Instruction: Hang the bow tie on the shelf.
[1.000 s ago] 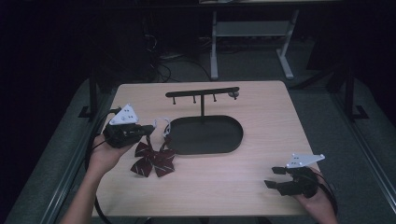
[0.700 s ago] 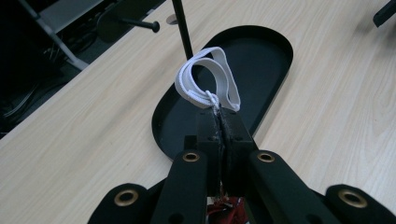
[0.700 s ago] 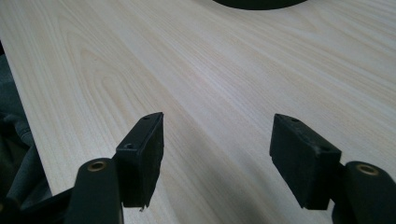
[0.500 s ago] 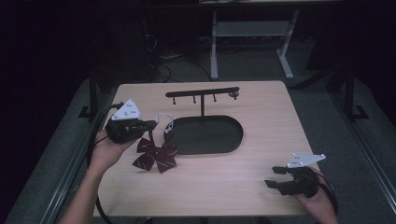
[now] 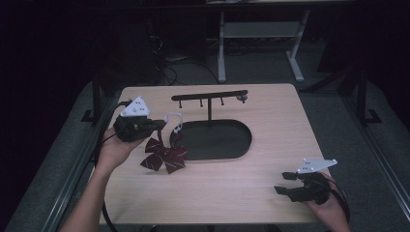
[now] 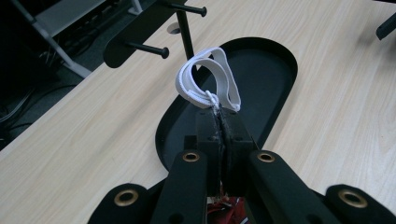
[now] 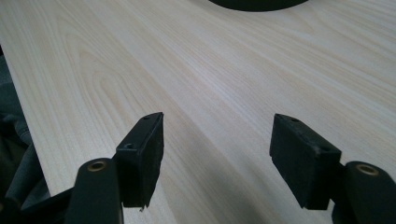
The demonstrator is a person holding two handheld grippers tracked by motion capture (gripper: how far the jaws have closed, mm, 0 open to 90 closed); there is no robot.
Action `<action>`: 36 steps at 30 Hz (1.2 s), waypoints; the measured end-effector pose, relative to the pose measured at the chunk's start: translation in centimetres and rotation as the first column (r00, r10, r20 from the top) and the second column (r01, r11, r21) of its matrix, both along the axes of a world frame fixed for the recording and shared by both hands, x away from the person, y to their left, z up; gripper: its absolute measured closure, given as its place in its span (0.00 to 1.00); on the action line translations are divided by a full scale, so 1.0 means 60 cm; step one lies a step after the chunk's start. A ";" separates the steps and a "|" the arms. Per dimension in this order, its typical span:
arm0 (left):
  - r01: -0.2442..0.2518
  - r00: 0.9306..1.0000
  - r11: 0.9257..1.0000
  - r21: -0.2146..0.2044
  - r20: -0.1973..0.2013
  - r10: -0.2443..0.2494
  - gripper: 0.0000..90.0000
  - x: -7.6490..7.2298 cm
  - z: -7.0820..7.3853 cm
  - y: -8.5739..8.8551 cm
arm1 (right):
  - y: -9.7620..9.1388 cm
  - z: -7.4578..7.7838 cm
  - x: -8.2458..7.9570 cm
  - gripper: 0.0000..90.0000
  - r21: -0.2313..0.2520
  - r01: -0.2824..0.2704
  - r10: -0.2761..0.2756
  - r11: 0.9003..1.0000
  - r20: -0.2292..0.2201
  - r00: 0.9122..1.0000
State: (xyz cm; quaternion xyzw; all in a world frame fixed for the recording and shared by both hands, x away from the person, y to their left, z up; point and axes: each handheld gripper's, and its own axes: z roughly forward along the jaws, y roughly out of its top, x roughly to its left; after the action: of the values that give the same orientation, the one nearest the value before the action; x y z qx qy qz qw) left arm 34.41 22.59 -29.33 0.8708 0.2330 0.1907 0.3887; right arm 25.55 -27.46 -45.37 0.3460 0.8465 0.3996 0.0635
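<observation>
A dark red plaid bow tie (image 5: 163,158) hangs by its white elastic strap (image 5: 175,121) at the table's left, just in front of the black stand's oval base (image 5: 217,140). My left gripper (image 5: 162,124) is shut on that strap. In the left gripper view the strap (image 6: 208,84) loops out from between the closed fingertips of the left gripper (image 6: 219,116), over the base (image 6: 261,70) and below a peg (image 6: 144,49). The stand's bar of pegs (image 5: 209,96) is empty. My right gripper (image 5: 285,183) rests open near the front right edge, and the right gripper (image 7: 217,149) has only bare wood between its jaws.
The light wooden table (image 5: 270,111) ends close behind my right gripper. A white-framed bench (image 5: 261,29) and cables (image 5: 164,67) lie on the dark floor beyond the far edge.
My left gripper has risen slightly and drifted toward the stand, drawing the bow tie along by its strap. The right gripper has stayed still.
</observation>
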 end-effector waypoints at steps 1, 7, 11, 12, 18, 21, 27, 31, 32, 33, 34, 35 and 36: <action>0.000 1.000 1.000 -0.005 -0.006 0.000 0.98 0.004 0.000 -0.002 | 0.001 0.000 -0.001 0.39 -0.002 0.002 -0.002 1.000 -0.004 1.000; -0.002 1.000 1.000 0.001 -0.008 0.002 0.98 0.016 0.001 -0.007 | -0.001 0.000 -0.001 0.39 -0.001 0.004 -0.004 1.000 -0.004 1.000; -0.005 1.000 1.000 0.003 -0.009 0.005 0.98 0.022 0.002 -0.010 | -0.001 0.000 -0.001 0.38 0.003 0.004 -0.004 1.000 -0.003 1.000; -0.004 1.000 1.000 0.011 -0.008 0.004 0.98 0.026 0.004 -0.011 | -0.002 0.000 -0.001 0.39 0.003 0.004 -0.004 1.000 -0.001 1.000; -0.007 1.000 1.000 0.010 -0.009 0.007 0.98 0.034 0.007 -0.016 | -0.003 0.000 -0.001 0.39 -0.001 0.006 -0.006 1.000 -0.002 1.000; -0.010 1.000 1.000 0.010 -0.005 0.010 0.98 0.040 0.009 -0.019 | -0.003 0.000 0.000 0.38 -0.001 0.005 -0.005 1.000 -0.002 1.000; -0.015 1.000 1.000 0.016 -0.005 0.015 0.98 0.047 0.011 -0.022 | -0.003 0.000 0.000 0.39 0.000 0.004 -0.004 1.000 -0.003 1.000; -0.021 1.000 1.000 0.016 -0.008 0.021 0.98 0.055 0.011 -0.023 | -0.004 0.000 0.000 0.39 0.001 0.005 -0.005 1.000 -0.006 1.000; -0.023 1.000 1.000 0.017 -0.009 0.023 0.98 0.057 0.011 -0.024 | -0.004 0.000 0.000 0.39 0.001 0.007 -0.007 1.000 -0.009 1.000; -0.026 1.000 0.999 0.018 -0.013 0.027 0.98 0.060 0.012 -0.024 | -0.004 0.000 0.000 0.38 0.001 0.008 -0.008 1.000 -0.009 1.000; -0.025 1.000 0.999 0.020 -0.011 0.025 0.98 0.063 0.012 -0.024 | -0.005 0.000 0.000 0.39 0.001 0.007 -0.007 1.000 -0.008 1.000; -0.025 1.000 0.999 0.020 -0.011 0.025 0.98 0.063 0.012 -0.024 | -0.005 0.000 0.000 0.39 0.001 0.007 -0.007 1.000 -0.008 1.000; -0.029 1.000 0.999 0.014 -0.011 0.029 0.98 0.064 0.011 -0.025 | -0.005 0.000 0.000 0.39 0.003 0.008 -0.008 1.000 -0.009 1.000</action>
State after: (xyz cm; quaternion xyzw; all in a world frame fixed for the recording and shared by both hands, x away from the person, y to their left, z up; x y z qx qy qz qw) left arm 38.24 21.11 -28.66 0.8709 0.2466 0.1932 0.3787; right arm 25.54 -27.74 -45.36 0.3513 0.8448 0.3989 0.0611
